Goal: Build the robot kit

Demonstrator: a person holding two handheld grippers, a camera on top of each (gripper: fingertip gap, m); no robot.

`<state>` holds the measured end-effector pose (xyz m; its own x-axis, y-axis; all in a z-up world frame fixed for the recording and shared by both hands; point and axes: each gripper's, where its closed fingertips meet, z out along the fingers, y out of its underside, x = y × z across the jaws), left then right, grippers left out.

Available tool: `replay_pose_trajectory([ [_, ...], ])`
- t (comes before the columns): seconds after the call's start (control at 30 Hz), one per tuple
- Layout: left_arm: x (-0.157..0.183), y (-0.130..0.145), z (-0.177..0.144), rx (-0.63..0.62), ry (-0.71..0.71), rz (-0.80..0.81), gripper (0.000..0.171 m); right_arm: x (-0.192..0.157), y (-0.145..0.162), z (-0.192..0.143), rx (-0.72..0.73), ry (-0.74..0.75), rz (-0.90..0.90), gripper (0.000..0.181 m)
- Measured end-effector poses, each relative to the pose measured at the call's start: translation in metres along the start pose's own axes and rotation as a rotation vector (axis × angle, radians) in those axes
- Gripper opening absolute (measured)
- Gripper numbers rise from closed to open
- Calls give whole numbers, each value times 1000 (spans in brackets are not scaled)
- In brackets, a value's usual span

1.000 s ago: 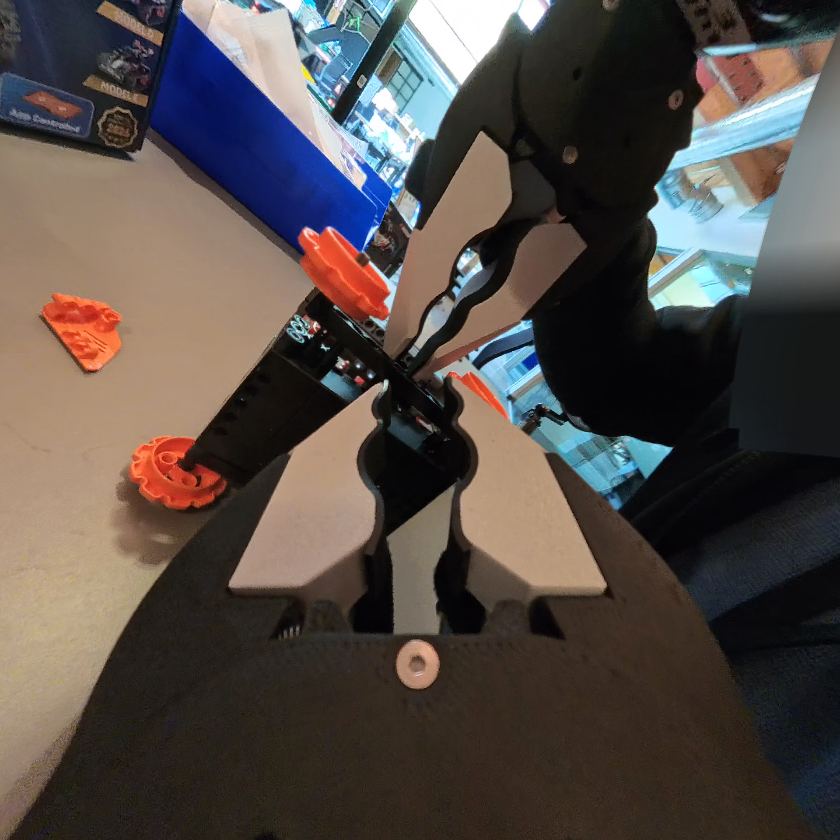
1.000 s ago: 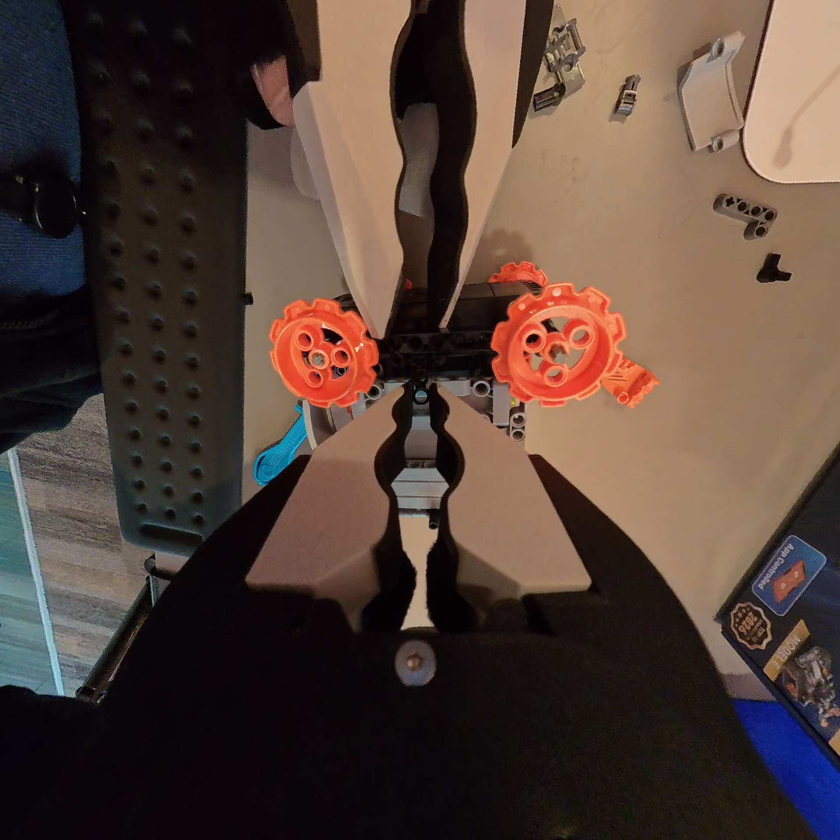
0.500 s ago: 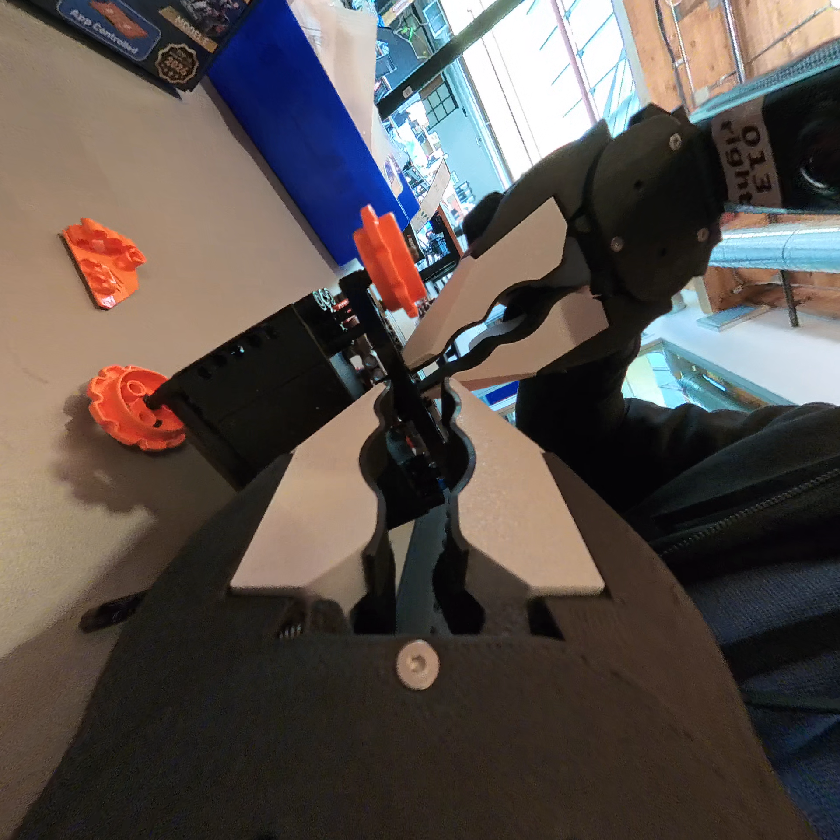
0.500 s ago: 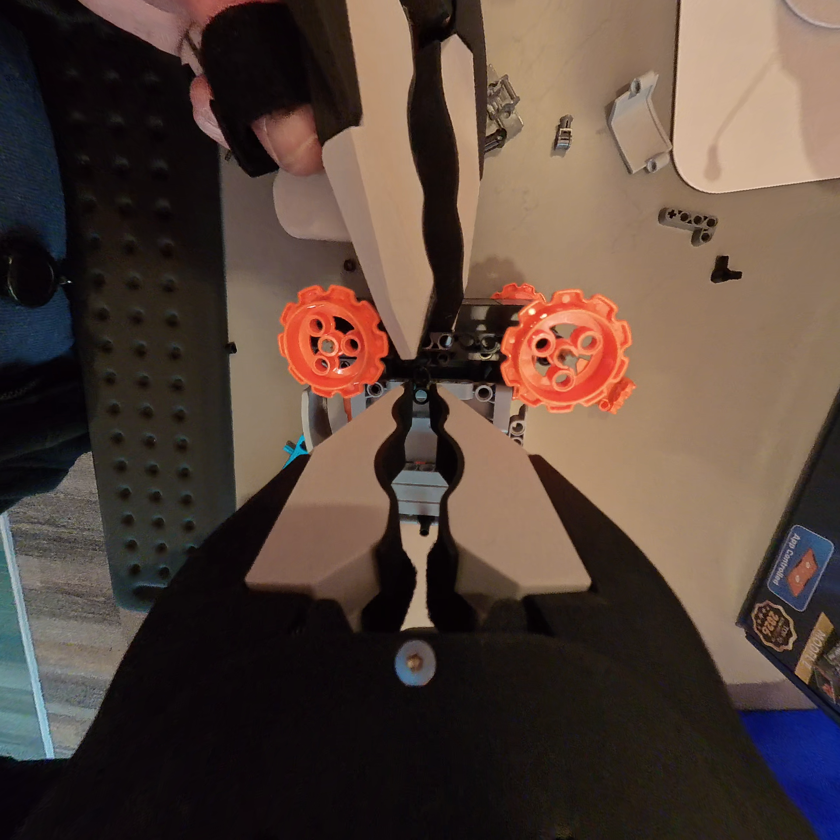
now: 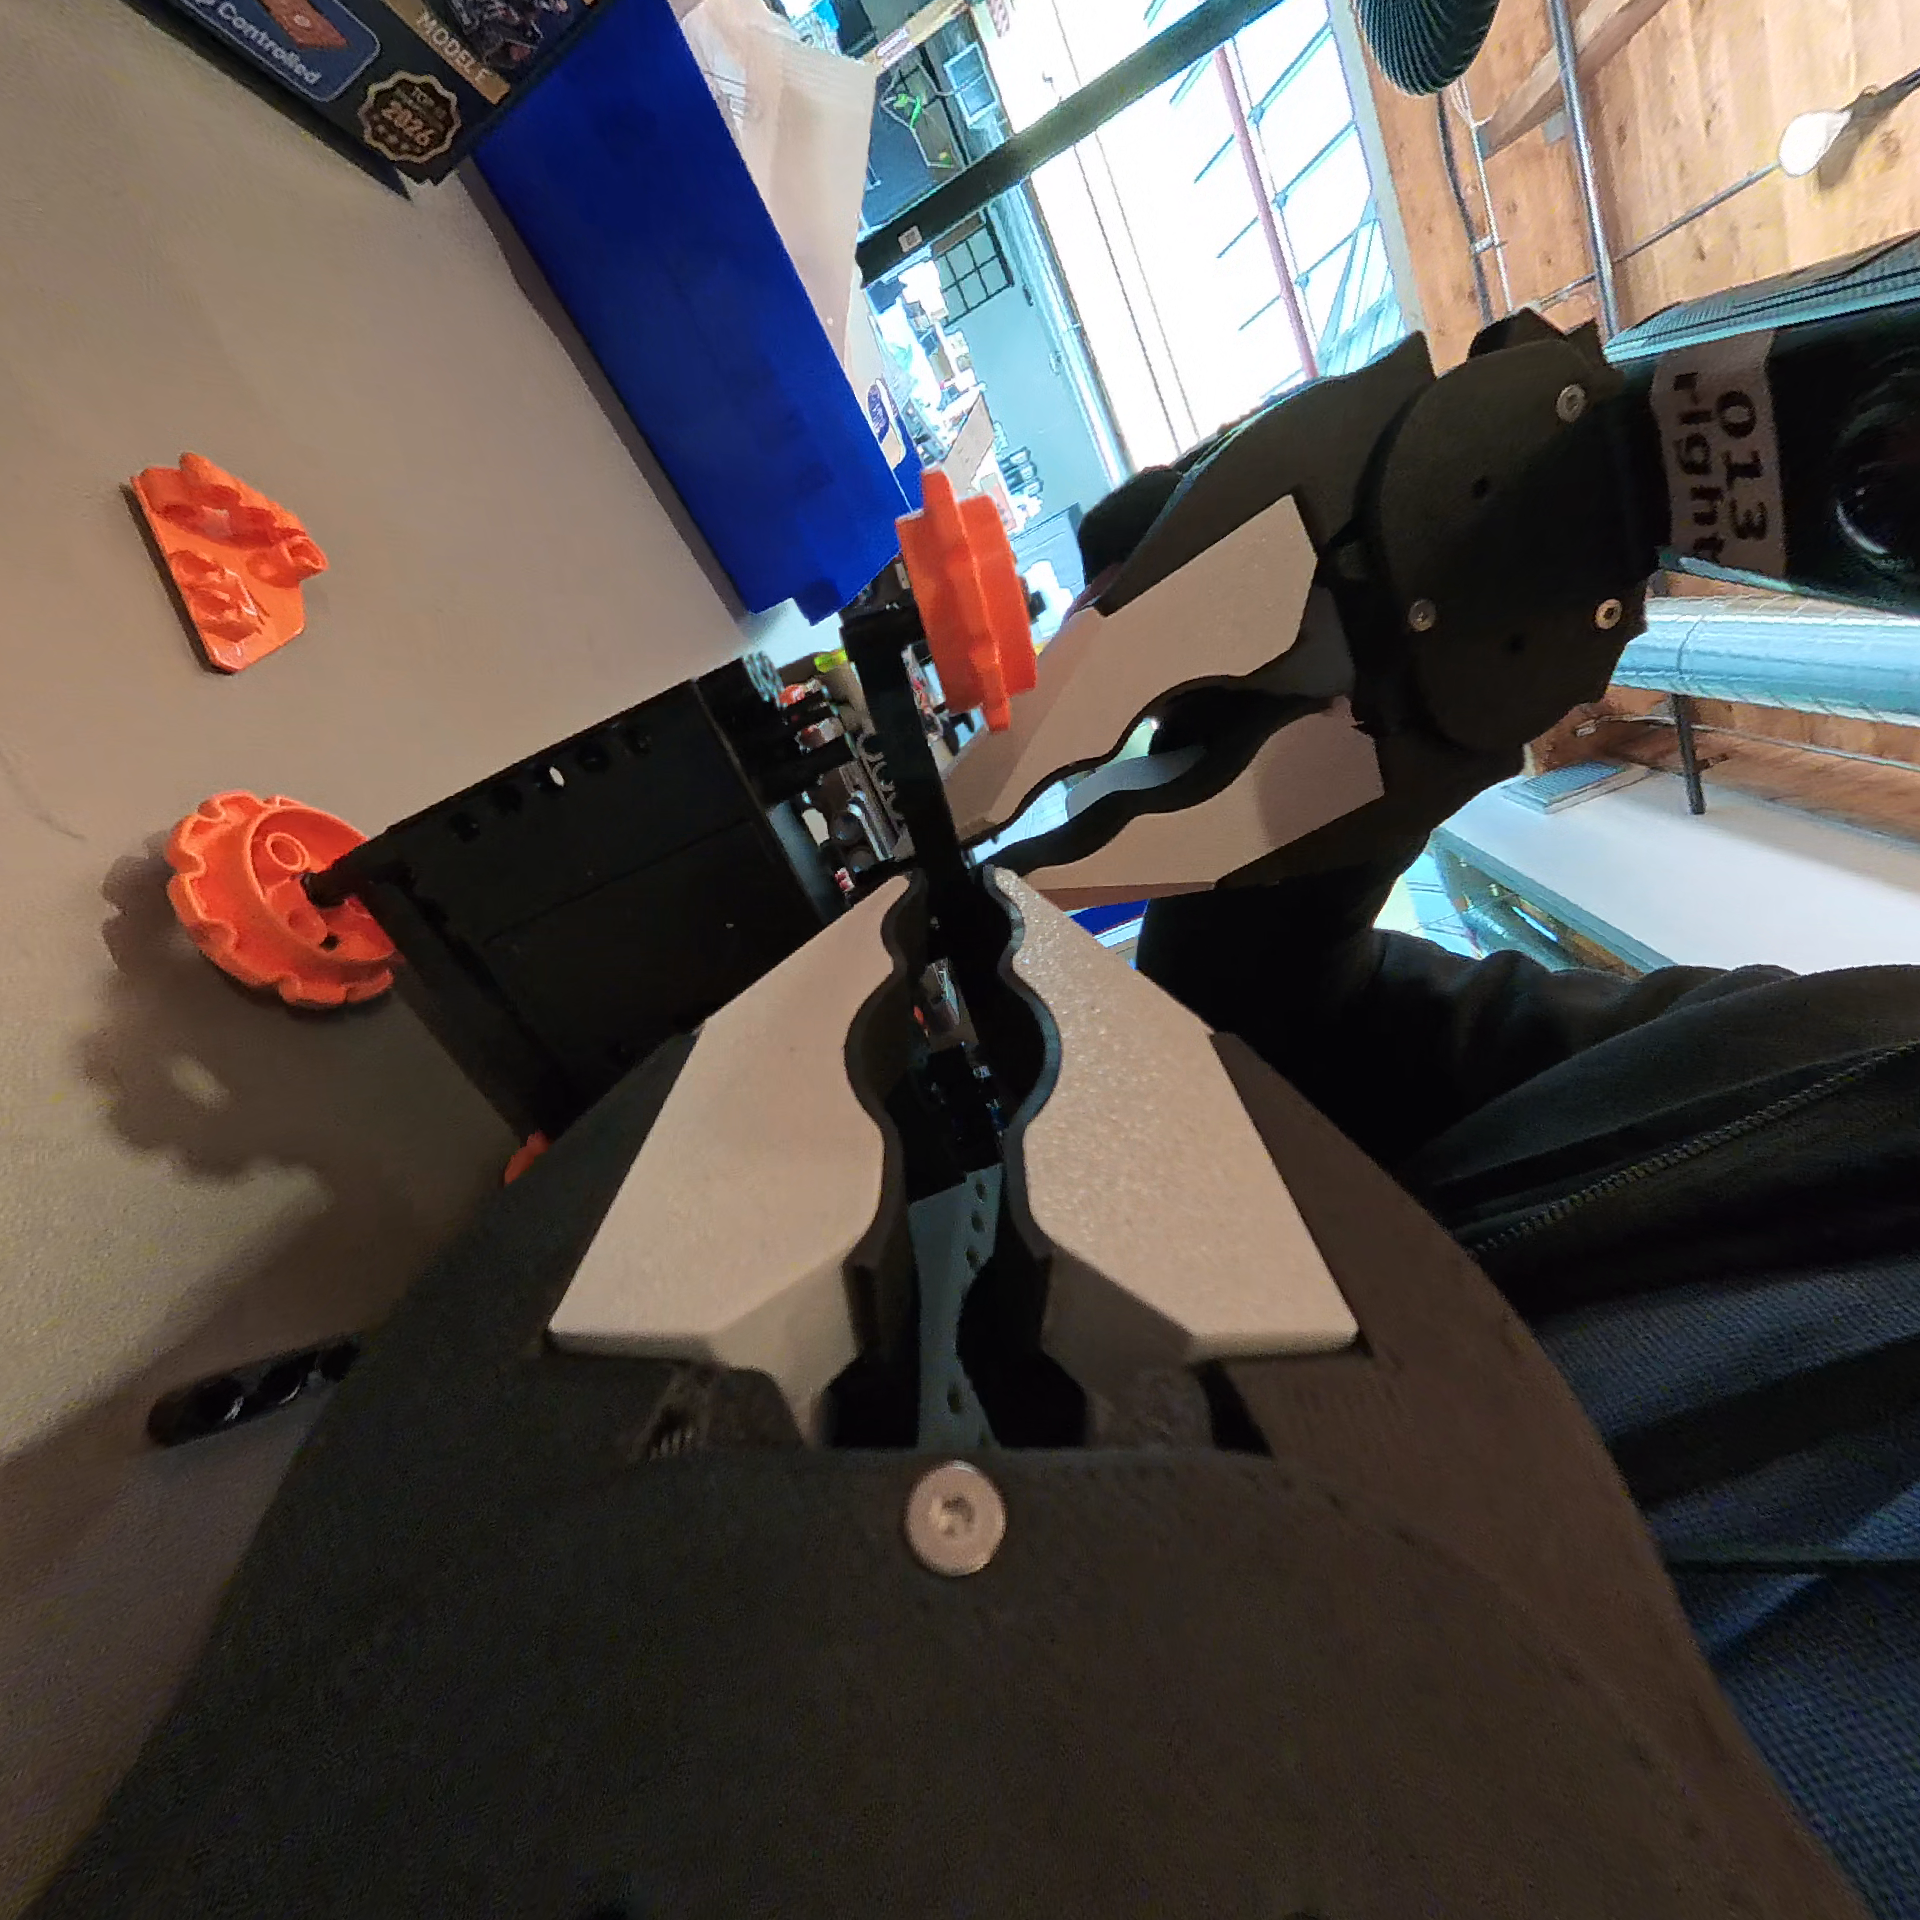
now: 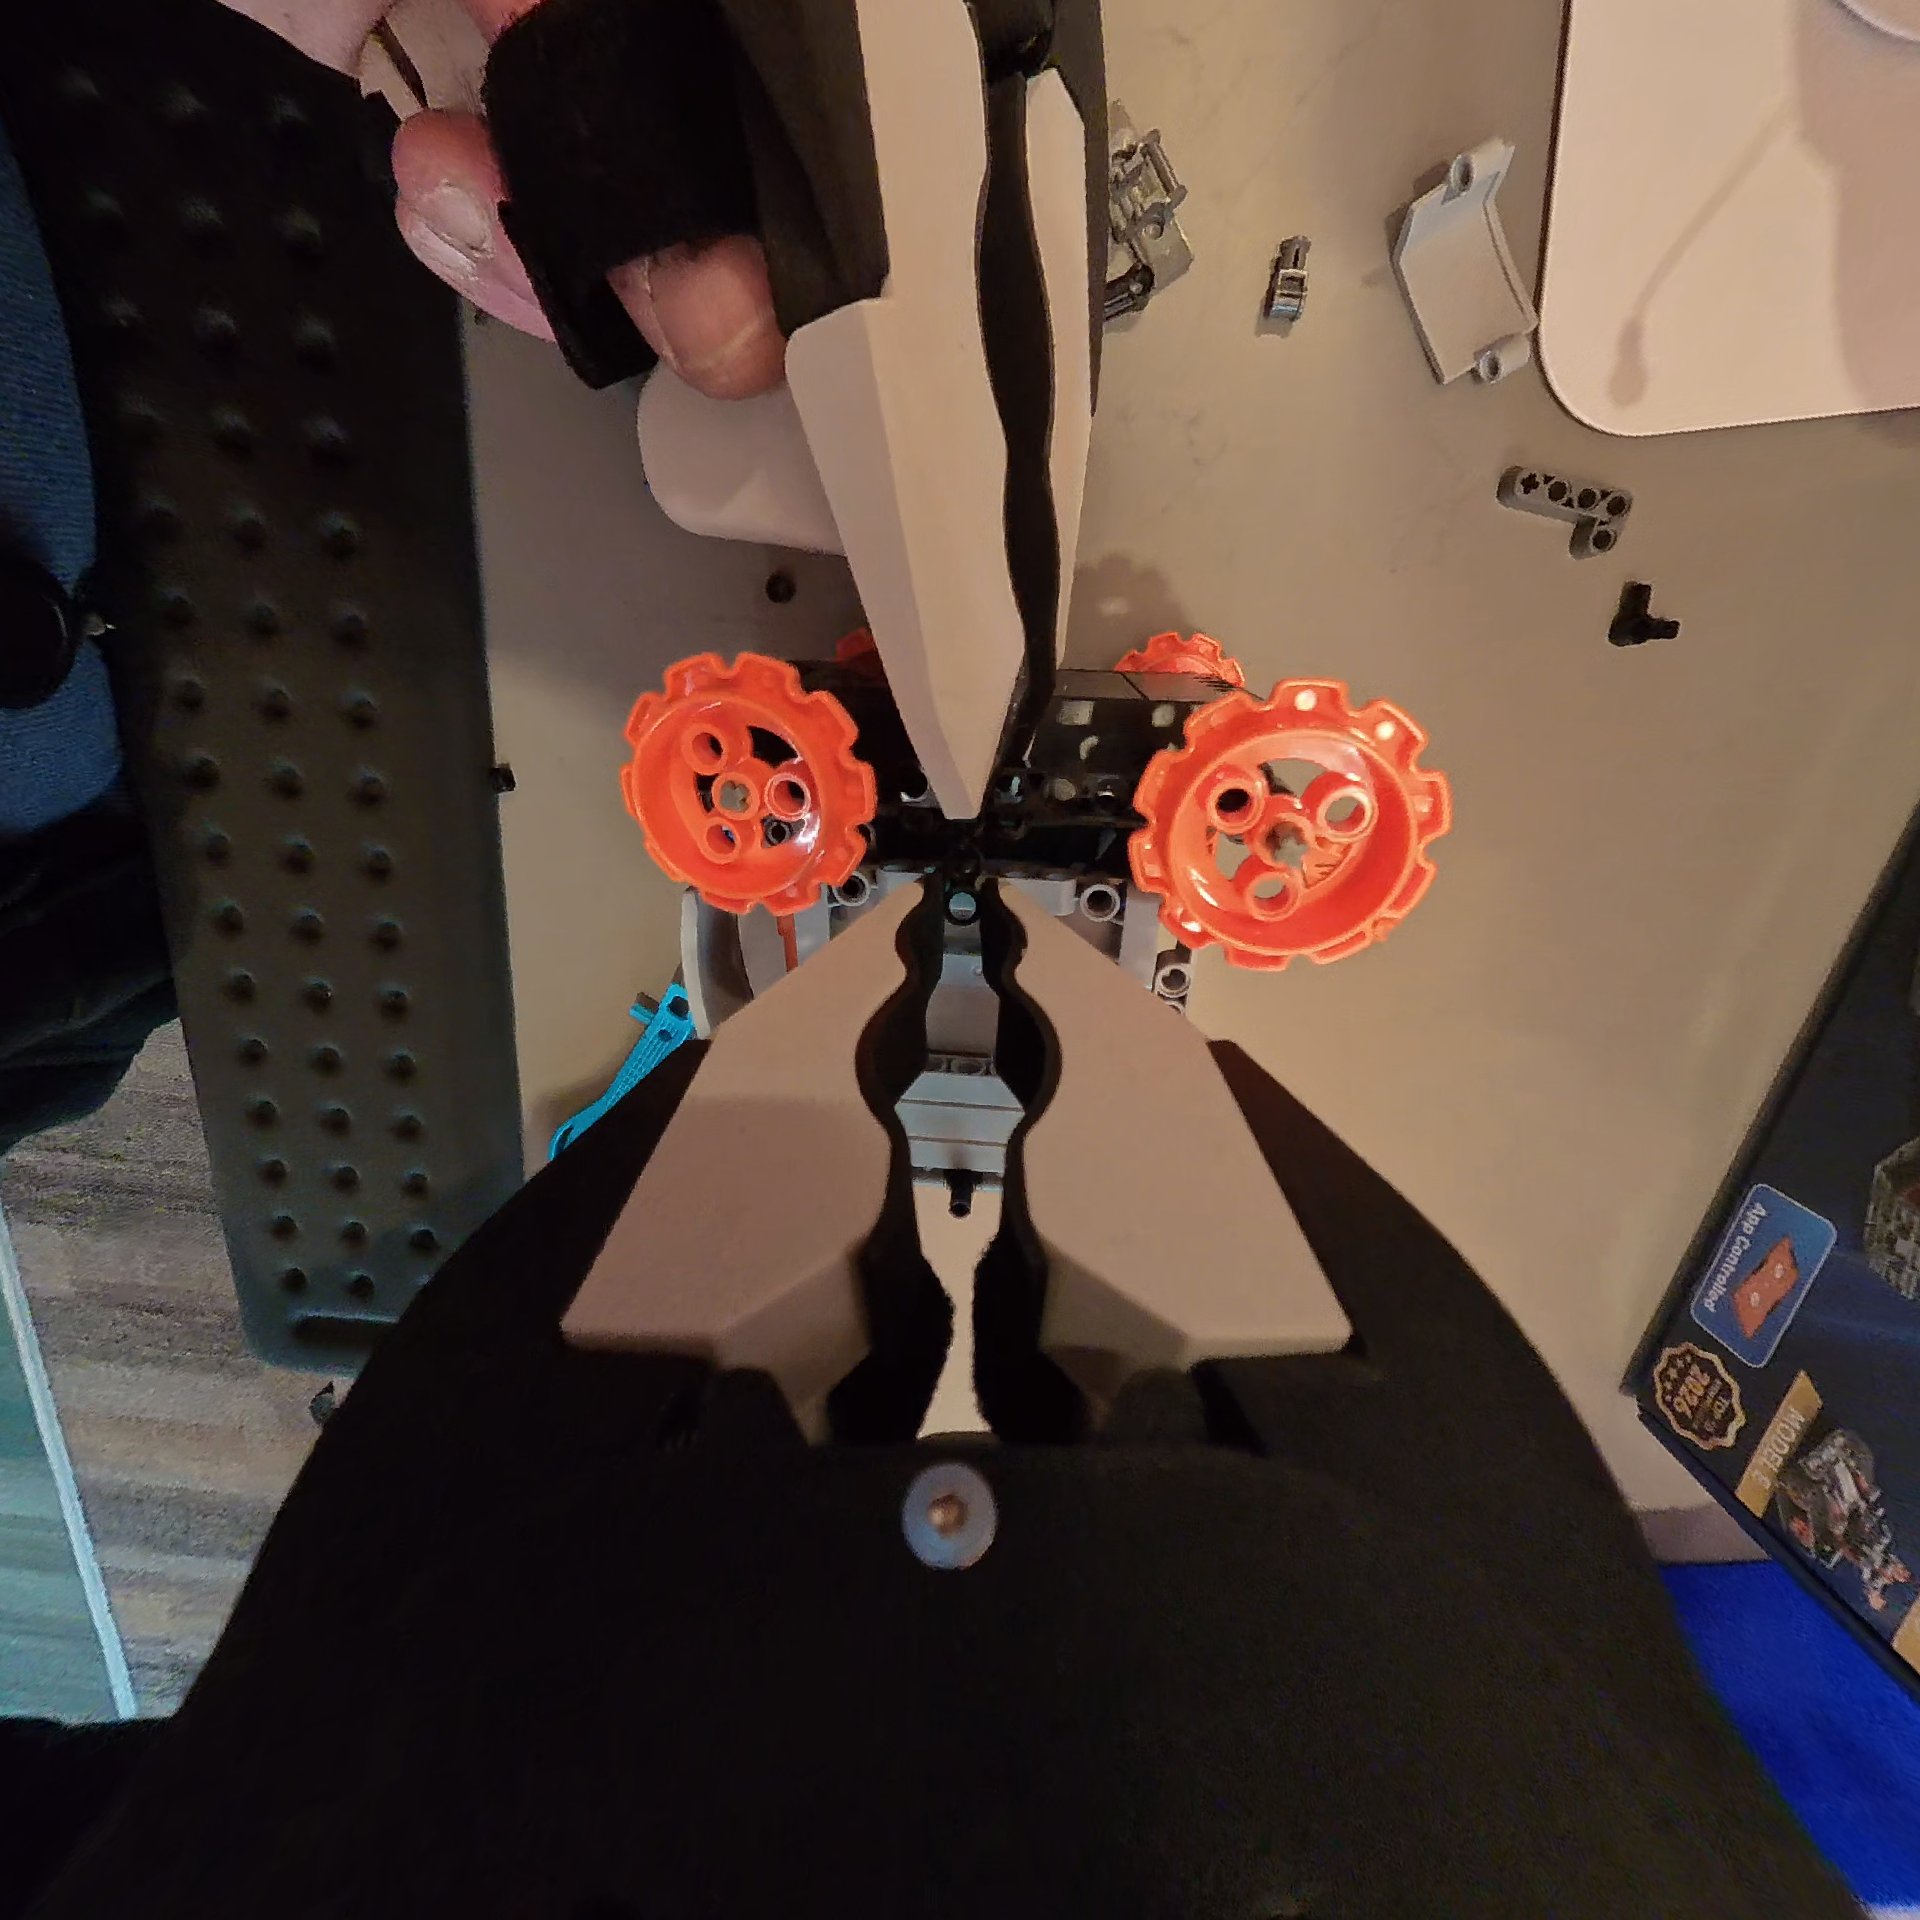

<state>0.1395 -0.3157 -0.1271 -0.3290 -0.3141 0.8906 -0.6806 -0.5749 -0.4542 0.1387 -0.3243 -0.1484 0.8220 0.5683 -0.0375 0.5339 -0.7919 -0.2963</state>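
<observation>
Black brick vehicle with orange toothed wheels (image 5: pixel 582 883) tilting more upright than before; left gripper (image 5: pixel 951 894) and right gripper (image 6: pixel 961 883) fingers both clamping its black beam, frame centre.

A workshop: exposed metal duct (image 5: pixel 1756 665), timber wall (image 5: pixel 1662 156), tall windows (image 5: pixel 1174 208), blue bin (image 5: pixel 686 301) and loose building-kit parts (image 6: pixel 1564 506) on the bench (image 6: pixel 1351 582).

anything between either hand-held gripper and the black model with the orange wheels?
Nothing visible. Both are already on it: the left hand-held gripper is closed on the model's black beam, and the right hand-held gripper meets the same beam between the two orange wheels, tip to tip with the left one.
</observation>
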Motion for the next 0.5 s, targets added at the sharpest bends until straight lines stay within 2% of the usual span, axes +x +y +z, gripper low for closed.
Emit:
replay_pose_trajectory([
  [0.2,0,0,-2,-20,-4,8,6,0,-2,1,-41,16,-23,3],
  [0.5,0,-1,-4,-29,8,39,7,5,-4,1,-15,40,29,3],
])
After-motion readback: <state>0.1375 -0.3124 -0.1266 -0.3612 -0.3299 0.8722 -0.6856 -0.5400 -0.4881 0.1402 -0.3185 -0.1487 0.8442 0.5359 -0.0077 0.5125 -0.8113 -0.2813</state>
